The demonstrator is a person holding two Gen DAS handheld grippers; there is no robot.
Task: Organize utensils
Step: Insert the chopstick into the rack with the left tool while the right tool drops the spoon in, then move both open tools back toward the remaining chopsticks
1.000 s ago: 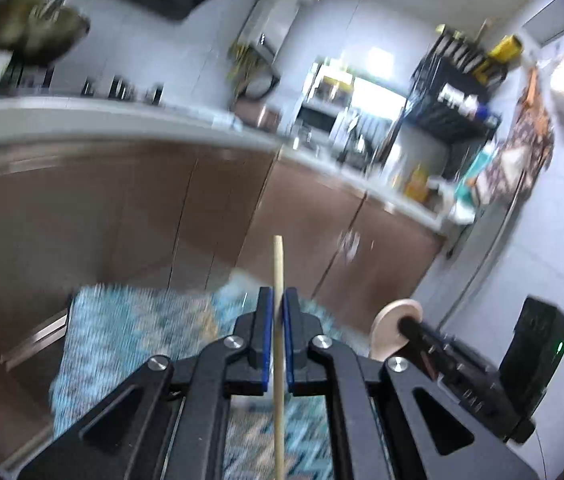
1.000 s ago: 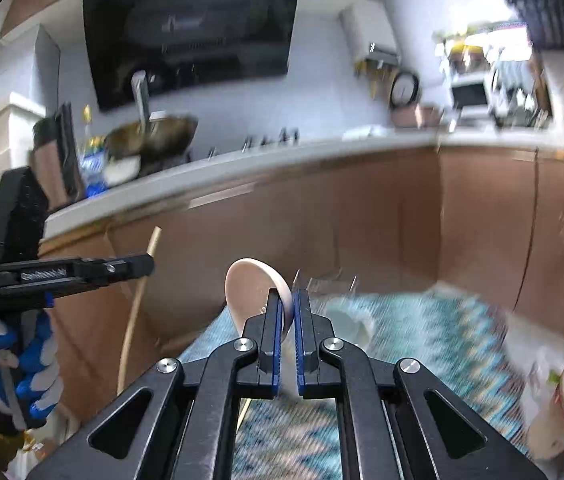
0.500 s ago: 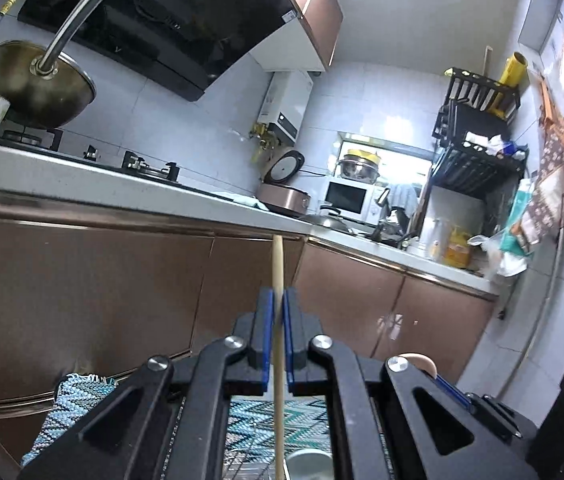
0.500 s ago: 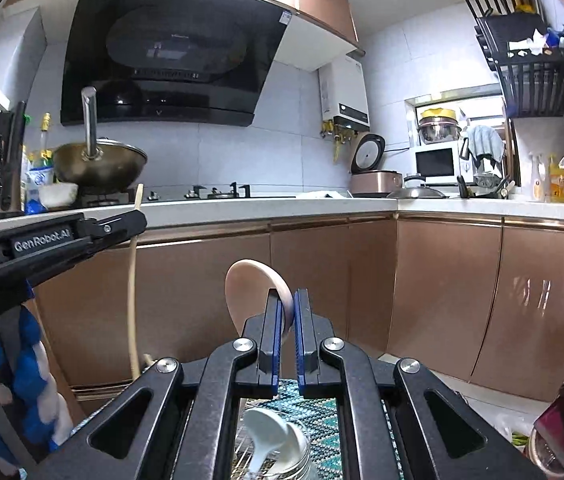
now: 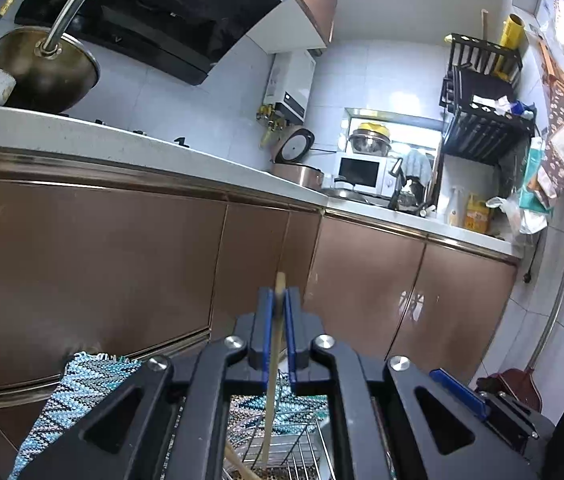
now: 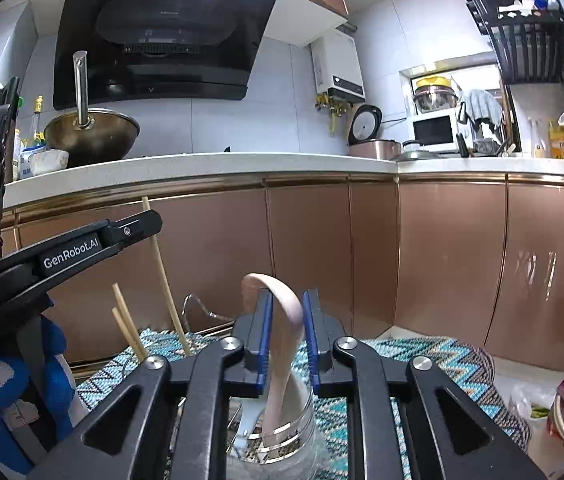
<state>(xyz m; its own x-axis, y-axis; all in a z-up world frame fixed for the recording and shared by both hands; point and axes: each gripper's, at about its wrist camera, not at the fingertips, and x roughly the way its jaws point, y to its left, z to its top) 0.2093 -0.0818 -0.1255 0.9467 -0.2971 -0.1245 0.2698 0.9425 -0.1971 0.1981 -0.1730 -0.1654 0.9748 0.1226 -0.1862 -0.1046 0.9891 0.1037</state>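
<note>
My left gripper [image 5: 278,300] has its jaws slightly parted around a wooden chopstick [image 5: 272,376], whose lower end reaches into a wire rack [image 5: 293,452]. In the right wrist view the left gripper [image 6: 138,226] holds that chopstick [image 6: 164,280] above two other chopsticks [image 6: 126,326] standing in the rack. My right gripper [image 6: 285,312] is open. A pale pink spoon [image 6: 282,344] stands loose between its jaws with its handle down in a steel-rimmed utensil cup [image 6: 282,436], beside a white spoon [image 6: 248,416].
A blue zigzag cloth [image 6: 421,360] covers the low surface under the rack and cup. Brown cabinets [image 6: 309,248] and a white counter [image 6: 202,162] with a wok [image 6: 90,132] stand behind. A plastic cup [image 6: 561,420] sits at the far right.
Both grippers lowered over the containers. The right gripper opened and let the pink spoon drop into the cup. The chopstick slid down in the left gripper's loosened jaws.
</note>
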